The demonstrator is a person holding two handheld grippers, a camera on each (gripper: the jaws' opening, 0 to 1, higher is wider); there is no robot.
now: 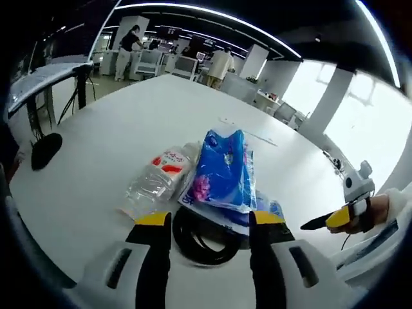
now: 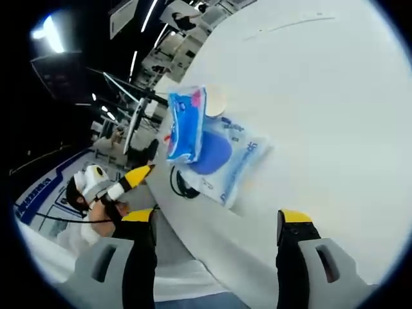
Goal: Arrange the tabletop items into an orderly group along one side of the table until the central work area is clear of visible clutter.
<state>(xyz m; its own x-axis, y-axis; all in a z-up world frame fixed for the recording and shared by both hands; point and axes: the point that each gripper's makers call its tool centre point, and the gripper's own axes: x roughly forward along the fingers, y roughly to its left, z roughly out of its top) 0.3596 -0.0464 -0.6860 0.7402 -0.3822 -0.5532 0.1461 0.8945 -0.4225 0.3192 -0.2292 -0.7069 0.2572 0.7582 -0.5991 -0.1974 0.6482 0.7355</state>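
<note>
Blue pack point(image 1: 222, 170) lies just ahead, btwn left gripper point(image 1: 209, 222) fingers.

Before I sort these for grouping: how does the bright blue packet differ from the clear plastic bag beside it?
The bright blue packet is opaque with pink print; the clear plastic bag is see-through with red-and-white labels. The blue packet rests on top of a paler flat blue pack; the clear bag lies directly on the white table. Both are soft plastic packages, touching side by side.

Blue packs point(image 1: 222, 168), clear bag point(image 1: 153, 183), black cable point(image 1: 203, 241) clustered.
</note>
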